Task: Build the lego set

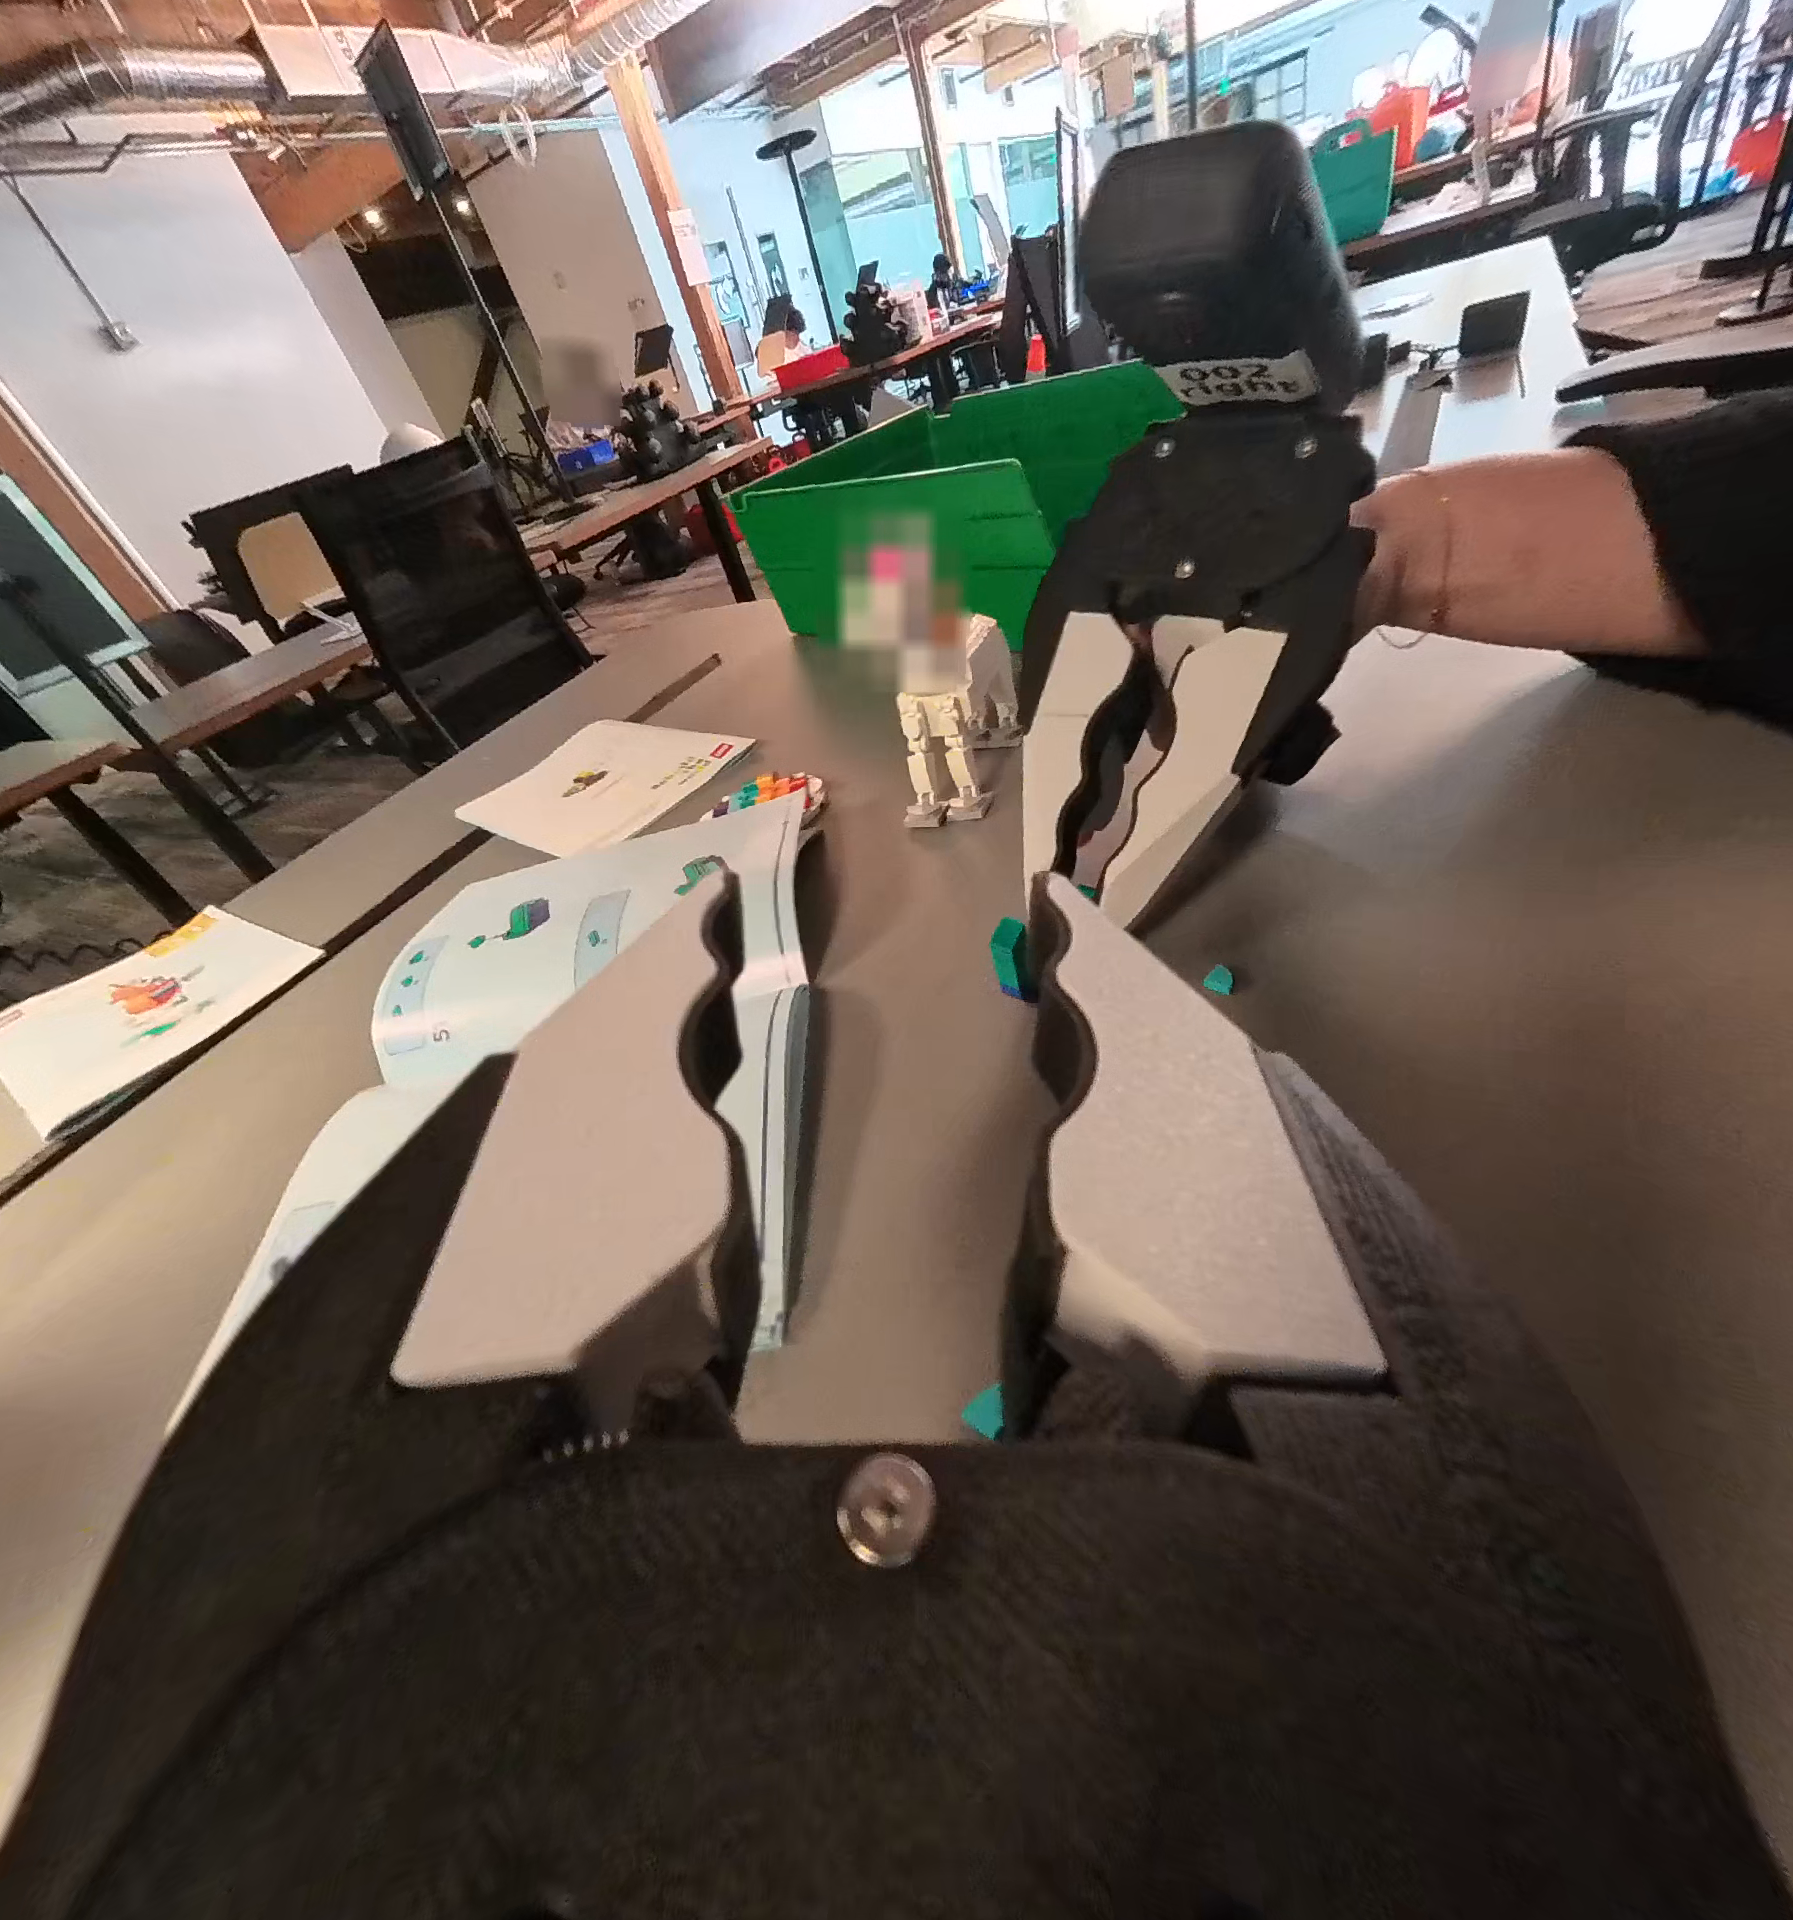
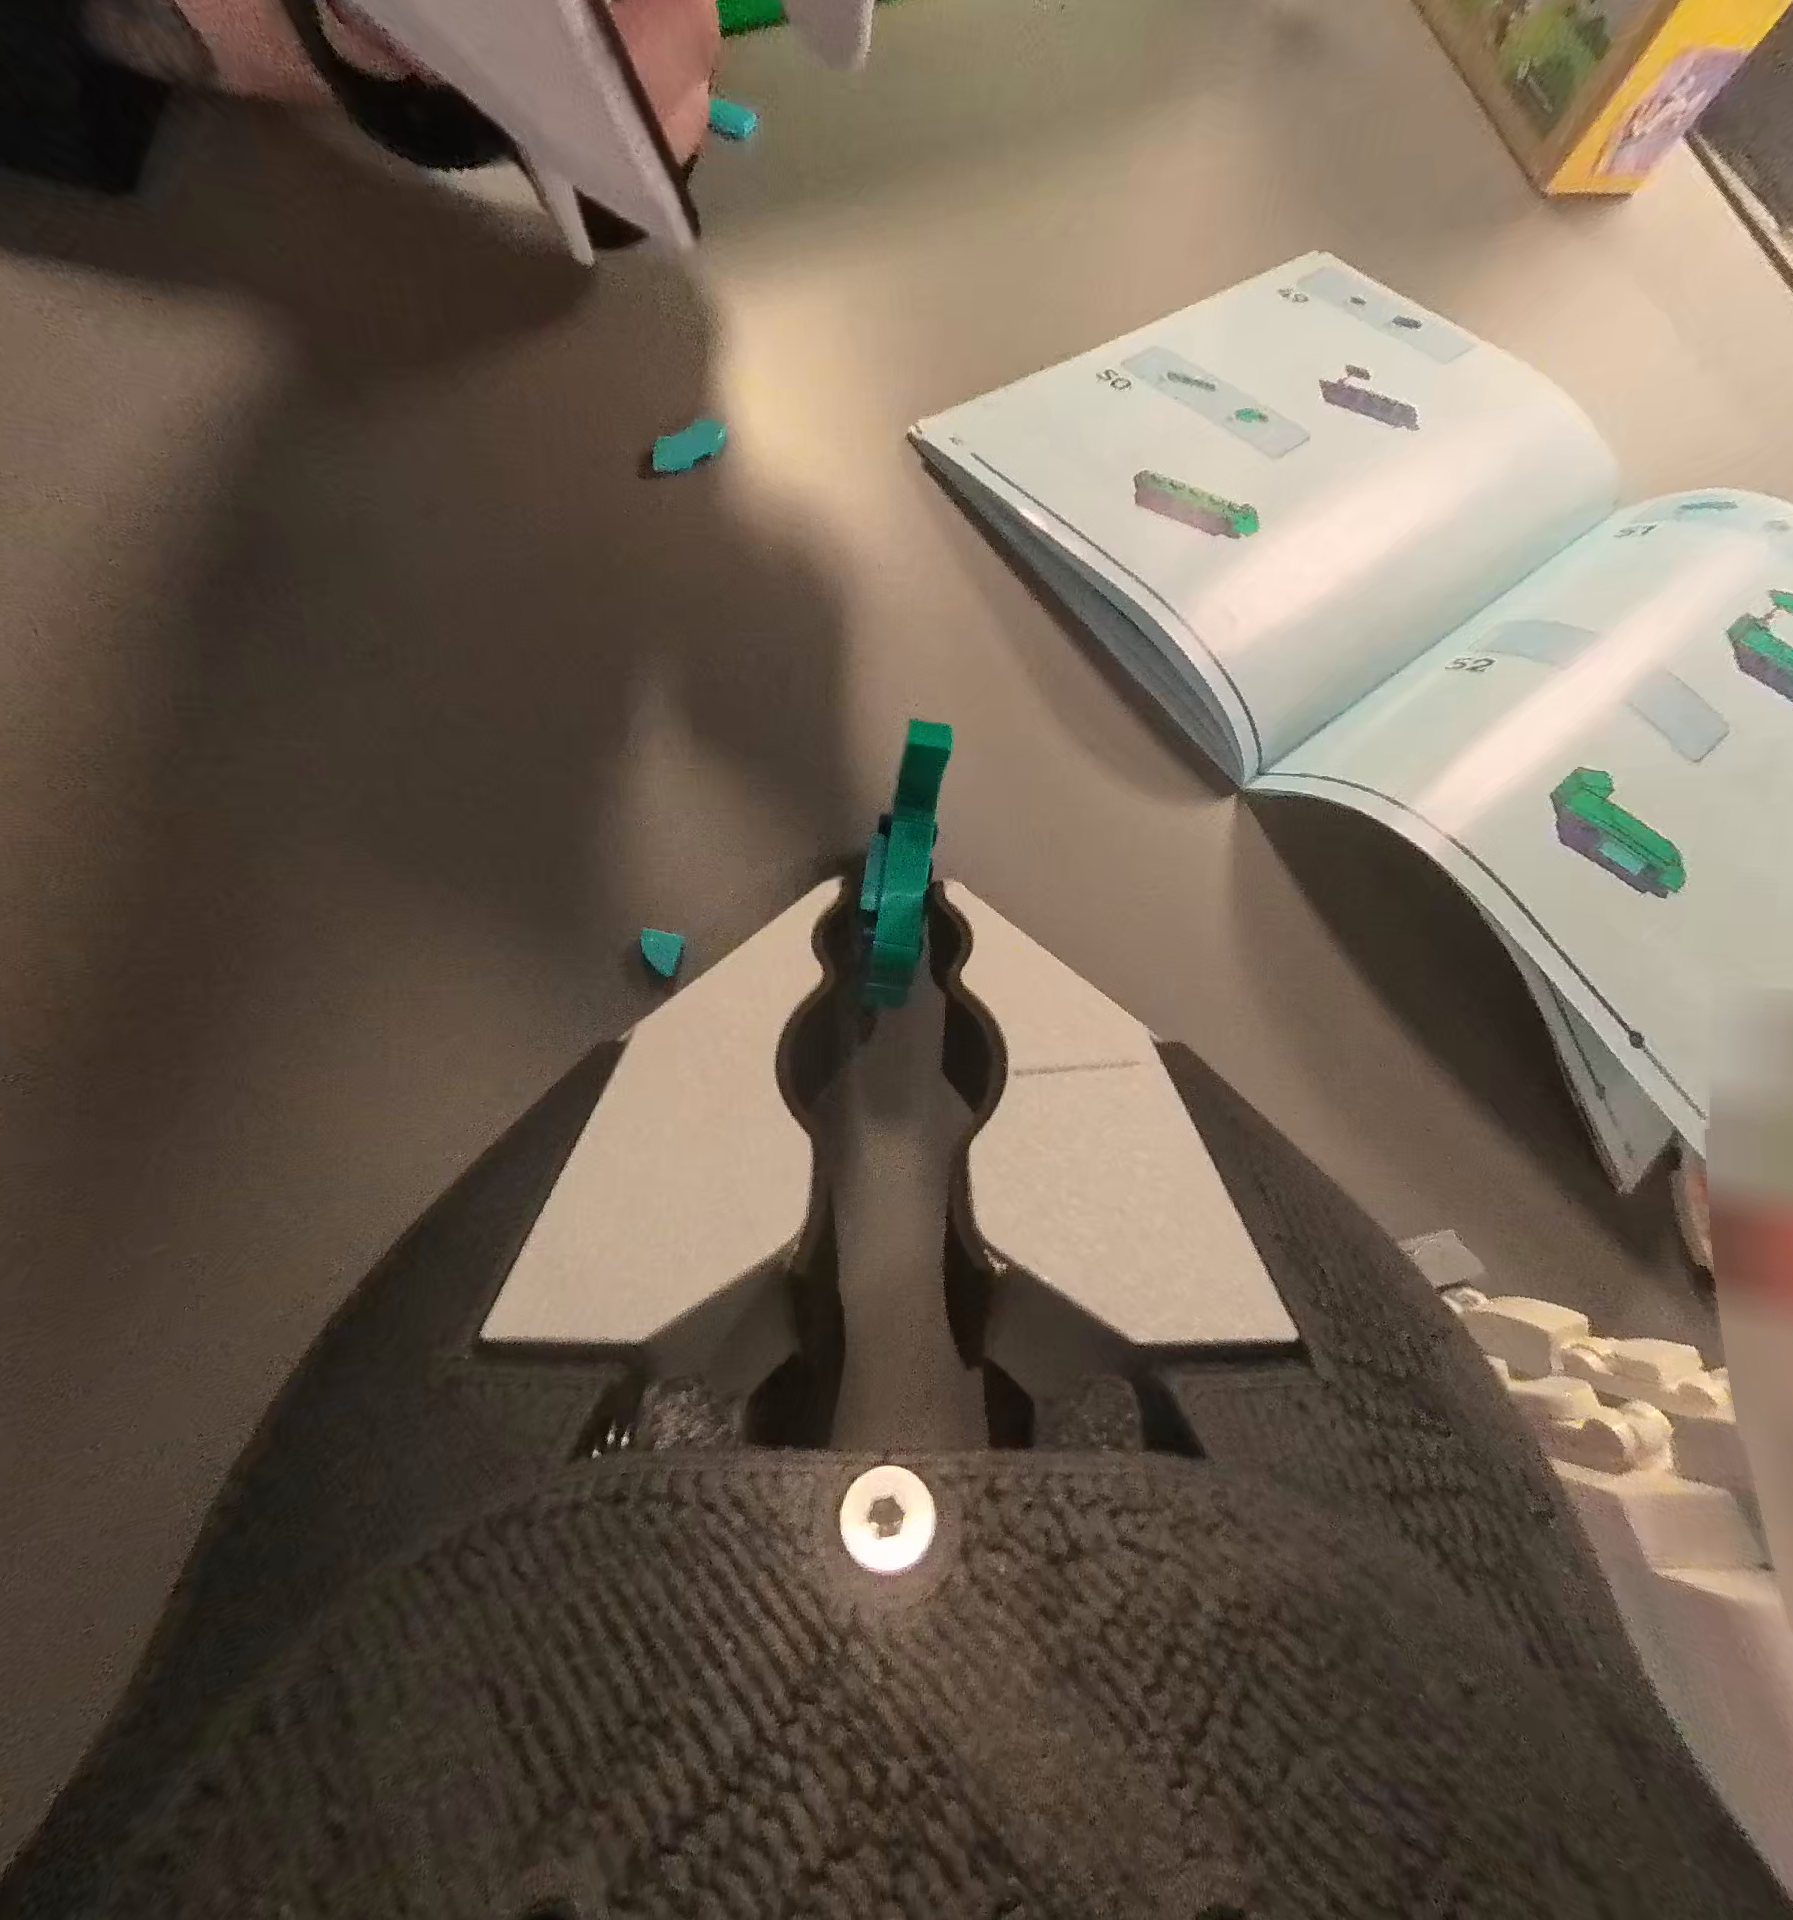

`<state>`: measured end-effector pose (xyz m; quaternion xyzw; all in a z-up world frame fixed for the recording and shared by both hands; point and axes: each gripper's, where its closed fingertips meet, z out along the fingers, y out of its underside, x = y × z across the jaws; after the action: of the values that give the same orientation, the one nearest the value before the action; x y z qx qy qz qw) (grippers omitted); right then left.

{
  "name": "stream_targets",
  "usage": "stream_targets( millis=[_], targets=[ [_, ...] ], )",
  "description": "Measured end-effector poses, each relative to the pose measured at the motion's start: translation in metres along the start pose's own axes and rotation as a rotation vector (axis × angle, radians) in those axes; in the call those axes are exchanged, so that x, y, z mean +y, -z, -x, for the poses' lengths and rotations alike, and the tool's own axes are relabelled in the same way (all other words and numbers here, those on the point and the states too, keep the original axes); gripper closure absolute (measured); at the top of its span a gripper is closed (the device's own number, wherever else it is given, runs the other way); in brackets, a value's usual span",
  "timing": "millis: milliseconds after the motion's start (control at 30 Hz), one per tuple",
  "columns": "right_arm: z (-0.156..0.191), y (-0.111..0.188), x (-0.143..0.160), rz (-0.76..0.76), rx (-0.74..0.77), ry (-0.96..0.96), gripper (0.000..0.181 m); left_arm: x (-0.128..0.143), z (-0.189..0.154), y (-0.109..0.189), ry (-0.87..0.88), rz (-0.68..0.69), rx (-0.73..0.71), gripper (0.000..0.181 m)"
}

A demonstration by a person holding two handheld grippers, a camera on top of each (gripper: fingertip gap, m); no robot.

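Note:
My right gripper (image 2: 897,899) is shut on a small green brick assembly (image 2: 921,764) that sticks out past its fingertips, low over the grey table (image 2: 352,727). In the left wrist view the right gripper (image 1: 1074,873) points steeply down, and the green assembly (image 1: 1009,951) sits just beyond my left gripper's right fingertip. My left gripper (image 1: 887,914) is open and empty, low over the table. One of its fingers (image 2: 611,135) shows at the top of the right wrist view. Loose teal pieces (image 2: 689,447) (image 2: 660,951) (image 2: 734,117) lie on the table.
An open instruction booklet (image 2: 1391,623) (image 1: 580,935) lies beside the grippers. Two closed booklets (image 1: 611,779) (image 1: 133,1013), a small pile of coloured bricks (image 1: 767,795), a white brick figure (image 1: 949,748) and a green bin (image 1: 923,530) sit beyond. A yellow box (image 2: 1619,94) is at the far edge.

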<state>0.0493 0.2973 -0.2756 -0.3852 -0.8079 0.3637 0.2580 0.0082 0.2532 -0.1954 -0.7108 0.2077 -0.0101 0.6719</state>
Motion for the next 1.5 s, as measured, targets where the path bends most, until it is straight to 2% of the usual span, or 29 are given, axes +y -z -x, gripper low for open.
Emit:
stream_targets(
  millis=[133, 233, 300, 367, 433, 467, 533, 667, 867, 1033, 1167, 1300, 1500],
  targets=[
    [0.002, 0.004, -0.001, -0.004, -0.005, 0.046, 0.162, 0.000, 0.004, 0.001, 0.024, -0.002, -0.023, 0.126],
    [0.004, 0.021, -0.032, -0.192, 0.047, 0.187, 0.154, -0.002, 0.008, 0.003, 0.025, -0.014, -0.047, 0.126],
    [-0.009, 0.043, -0.062, -0.370, 0.230, 0.298, 0.149, -0.002, 0.009, 0.003, 0.030, -0.017, -0.053, 0.126],
    [-0.032, 0.079, -0.089, -0.550, 0.538, 0.393, 0.160, -0.001, 0.010, 0.003, 0.037, -0.011, -0.057, 0.126],
    [-0.052, 0.120, -0.100, -0.673, 0.870, 0.442, 0.176, 0.002, 0.009, 0.001, 0.049, 0.001, -0.061, 0.128],
    [-0.057, 0.128, -0.098, -0.669, 0.947, 0.448, 0.180, 0.003, 0.009, 0.000, 0.057, 0.003, -0.060, 0.131],
    [-0.063, 0.130, -0.094, -0.652, 0.991, 0.404, 0.181, 0.003, 0.003, -0.006, 0.083, -0.023, -0.037, 0.140],
    [-0.050, 0.116, -0.095, -0.724, 0.893, 0.353, 0.181, 0.007, 0.003, -0.027, 0.037, 0.035, -0.059, 0.141],
    [-0.023, 0.077, -0.092, -0.672, 0.742, 0.477, 0.181, 0.019, 0.028, -0.059, 0.006, 0.205, -0.165, 0.137],
    [0.004, 0.064, -0.097, -0.681, 0.665, 0.607, 0.181, 0.018, 0.058, -0.102, 0.099, 0.296, -0.193, 0.117],
    [0.026, 0.061, -0.099, -0.695, 0.617, 0.697, 0.181, 0.018, 0.076, -0.142, 0.129, 0.380, -0.186, 0.088],
    [0.037, 0.059, -0.100, -0.705, 0.591, 0.734, 0.181, 0.033, 0.086, -0.174, 0.014, 0.552, -0.205, 0.065],
    [0.040, 0.058, -0.101, -0.704, 0.581, 0.738, 0.181, 0.060, 0.080, -0.197, -0.051, 0.692, -0.168, 0.062]
  ],
)
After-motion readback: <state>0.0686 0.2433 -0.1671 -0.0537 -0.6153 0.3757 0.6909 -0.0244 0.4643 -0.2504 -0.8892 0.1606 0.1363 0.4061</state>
